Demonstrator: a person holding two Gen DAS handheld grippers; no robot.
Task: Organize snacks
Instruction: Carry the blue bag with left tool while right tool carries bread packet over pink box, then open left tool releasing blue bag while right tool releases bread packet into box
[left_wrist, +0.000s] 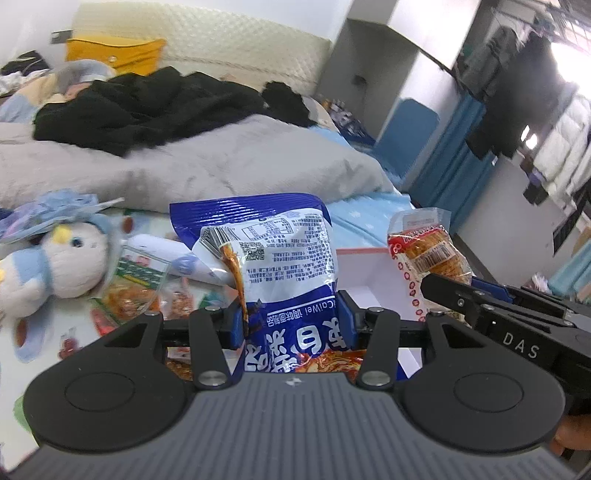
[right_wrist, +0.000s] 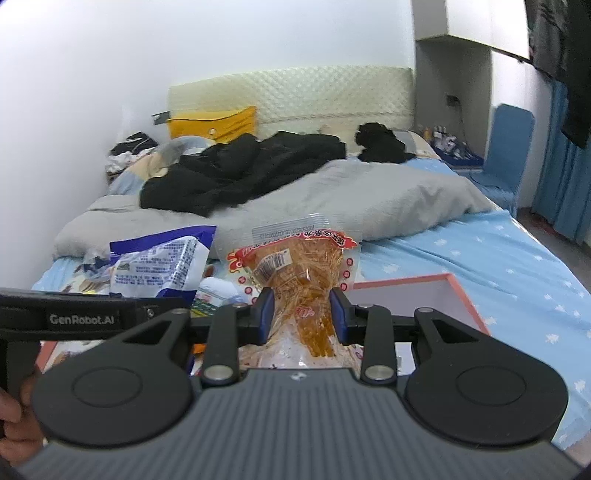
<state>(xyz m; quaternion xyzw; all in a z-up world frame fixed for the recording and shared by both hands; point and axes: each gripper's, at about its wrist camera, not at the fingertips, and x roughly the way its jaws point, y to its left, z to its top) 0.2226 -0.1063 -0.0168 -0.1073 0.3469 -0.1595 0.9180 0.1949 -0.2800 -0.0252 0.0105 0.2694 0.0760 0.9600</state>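
Far left at about 9 o'clock in the left wrist view there's a plush penguin (left_wrist: 64, 258) flopped on the patterned sheet, with a clear snack packet (left_wrist: 133, 288) lying just beside it toward 8 o'clock.

Dead centre, the left gripper (left_wrist: 291, 317) is clamped on a blue-and-white snack bag (left_wrist: 280, 266). The blue pads squeeze its lower half and the top sticks up toward 12 o'clock, lifted clear of the bed.

Over at 3 o'clock, the right gripper (left_wrist: 461, 291) pokes in from the side, holding a clear pouch of orange strips (left_wrist: 424, 251). Behind both bags is a white box with a pink rim (left_wrist: 364, 251).

In the right wrist view, the blue bag (right_wrist: 162, 266) shows at 9 o'clock, and a hand (right_wrist: 14, 417) grips the handle down at 8 o'clock. In the middle, the right gripper (right_wrist: 302, 314) has its pads pinched on the orange-strip pouch (right_wrist: 295, 273), which stands upright between them. The pink-rimmed box (right_wrist: 461, 295) sits at 3 o'clock on the blue star-print sheet (right_wrist: 498, 258).

Way back toward 12 o'clock: a grey duvet (right_wrist: 351, 199) with black clothes (right_wrist: 240, 166) piled on it.
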